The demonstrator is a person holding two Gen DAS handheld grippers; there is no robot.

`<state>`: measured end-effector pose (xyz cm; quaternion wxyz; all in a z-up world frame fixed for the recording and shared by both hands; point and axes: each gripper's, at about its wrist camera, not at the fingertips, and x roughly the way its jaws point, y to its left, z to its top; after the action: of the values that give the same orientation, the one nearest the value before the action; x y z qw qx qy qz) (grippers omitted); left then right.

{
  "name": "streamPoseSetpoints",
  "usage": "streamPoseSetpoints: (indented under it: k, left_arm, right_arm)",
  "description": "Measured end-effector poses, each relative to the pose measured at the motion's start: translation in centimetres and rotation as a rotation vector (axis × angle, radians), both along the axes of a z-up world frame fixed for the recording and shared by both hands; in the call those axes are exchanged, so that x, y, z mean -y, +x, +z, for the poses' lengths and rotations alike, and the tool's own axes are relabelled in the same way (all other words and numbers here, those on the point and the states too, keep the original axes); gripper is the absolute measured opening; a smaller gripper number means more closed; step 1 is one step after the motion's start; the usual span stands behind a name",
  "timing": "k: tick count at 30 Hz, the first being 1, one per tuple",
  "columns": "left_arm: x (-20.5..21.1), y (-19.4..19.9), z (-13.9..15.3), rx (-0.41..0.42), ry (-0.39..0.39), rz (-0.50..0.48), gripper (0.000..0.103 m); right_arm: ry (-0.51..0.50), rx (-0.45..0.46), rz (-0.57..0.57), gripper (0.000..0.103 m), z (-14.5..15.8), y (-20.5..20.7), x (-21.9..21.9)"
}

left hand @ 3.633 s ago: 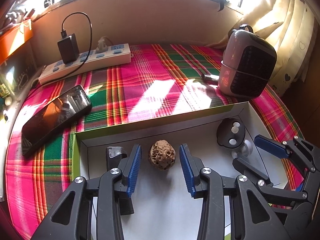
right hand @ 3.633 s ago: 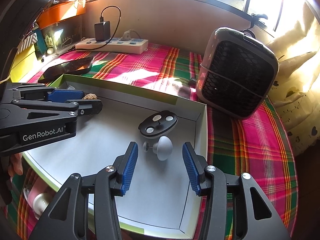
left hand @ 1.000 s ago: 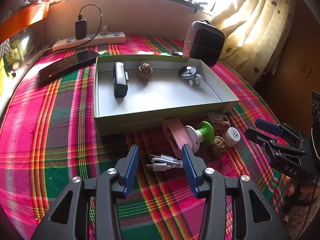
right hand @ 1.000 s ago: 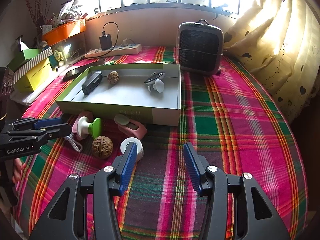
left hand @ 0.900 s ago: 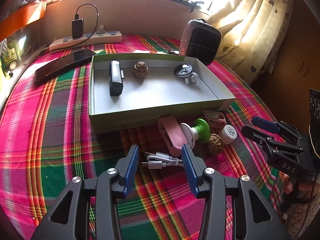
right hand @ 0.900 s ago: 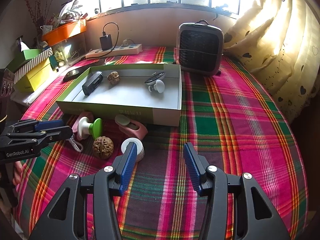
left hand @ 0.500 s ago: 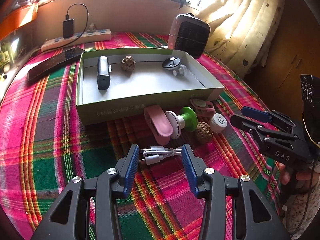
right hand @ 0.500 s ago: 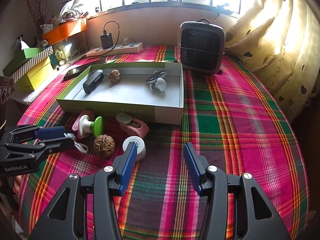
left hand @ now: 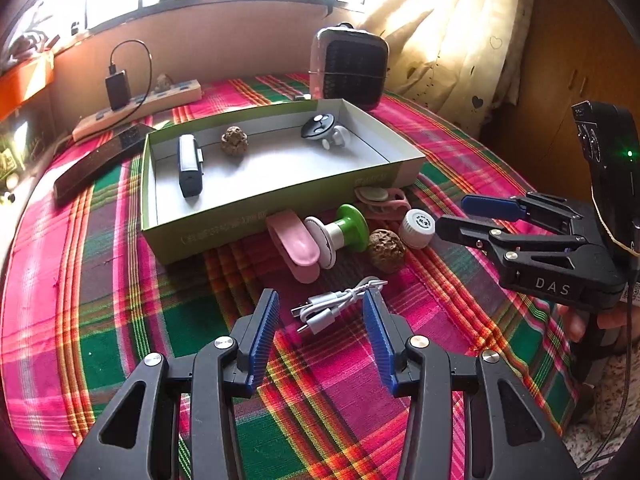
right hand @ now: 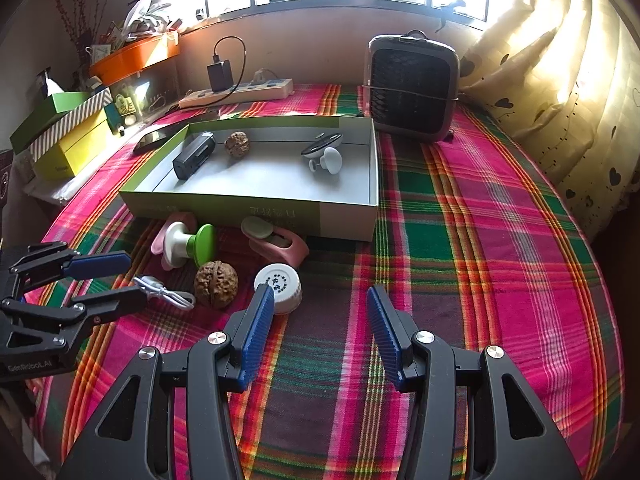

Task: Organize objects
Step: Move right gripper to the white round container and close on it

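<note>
Cable lies before walnut, near box.

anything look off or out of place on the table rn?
Yes. Several items lie loose on the cloth before the box, not in it: white cable, walnut, white cap, green-and-white knob, two pink clips. Nothing looks spilled or broken.

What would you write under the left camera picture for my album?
Open left hand-held gripper frames a coiled white cable on the plaid cloth, near the half-filled green box.
</note>
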<state>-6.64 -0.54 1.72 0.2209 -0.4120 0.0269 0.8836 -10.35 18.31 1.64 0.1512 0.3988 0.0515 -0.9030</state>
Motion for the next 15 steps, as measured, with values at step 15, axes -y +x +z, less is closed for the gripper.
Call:
streamPoseSetpoints:
  k: [15]
  left_arm:
    - [-1.5,-1.2,-1.0,0.018,-0.057,-0.076,0.044]
  right_arm:
    - [0.03,0.039,0.04,0.05,-1.0,-1.1,1.4]
